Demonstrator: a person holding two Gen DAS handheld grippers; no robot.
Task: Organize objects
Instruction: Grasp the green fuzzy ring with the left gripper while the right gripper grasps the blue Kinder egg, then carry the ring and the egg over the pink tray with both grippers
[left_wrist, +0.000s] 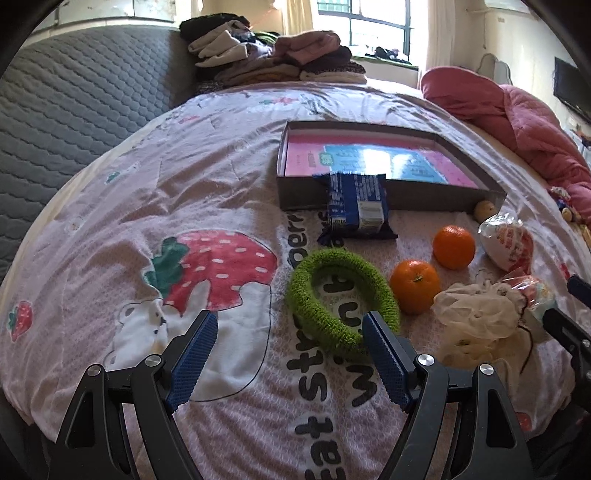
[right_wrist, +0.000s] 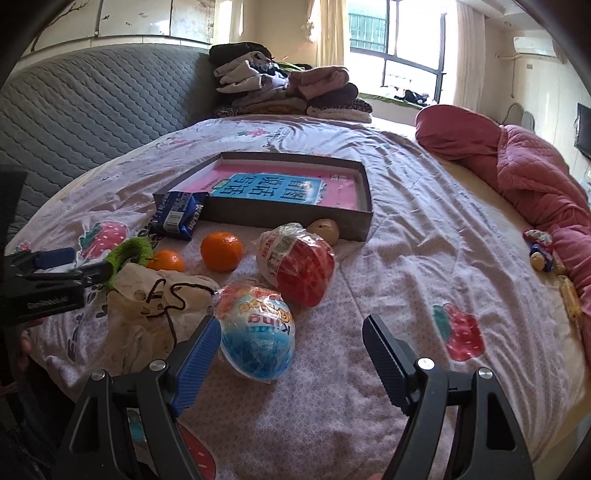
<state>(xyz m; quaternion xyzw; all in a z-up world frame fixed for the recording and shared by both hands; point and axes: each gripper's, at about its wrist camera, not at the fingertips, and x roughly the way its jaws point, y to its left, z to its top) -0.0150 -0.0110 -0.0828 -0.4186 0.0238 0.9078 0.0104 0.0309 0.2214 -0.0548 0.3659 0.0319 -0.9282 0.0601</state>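
Left gripper (left_wrist: 289, 332): jaws spread wide, nothing between them, low over the bedspread (left_wrist: 110, 206). Its right fingertip sits just at the near rim of the green ring (left_wrist: 341, 299); contact cannot be told.

Right gripper (right_wrist: 290, 334): jaws spread wide, empty. Blue egg (right_wrist: 258, 336), wrapped in clear film, lies just ahead of its left finger, partly inside the gap.

Container: one shallow grey box (right_wrist: 364, 192), open-topped, well ahead of both grippers. Inside lies a flat pink and blue printed sheet (right_wrist: 273, 188) covering the floor; nothing else in it that I can see.

Outside the box:
- Blue snack pack (left_wrist: 356, 205) leans on the box's near wall, ahead of the left gripper.
- Two oranges (left_wrist: 415, 291) (left_wrist: 453, 246), ahead and right of the left gripper, apart from each other.
- Red egg (right_wrist: 299, 264) in film, beyond the blue egg.
- Small tan round thing (right_wrist: 325, 230) right against the box's near wall; kind unclear.
- Cream drawstring pouch (right_wrist: 155, 295), crumpled, left of the right gripper; contents hidden.

Far end of bed: stack of clothes (left_wrist: 273, 59). Pink quilt (right_wrist: 528, 177) far right.
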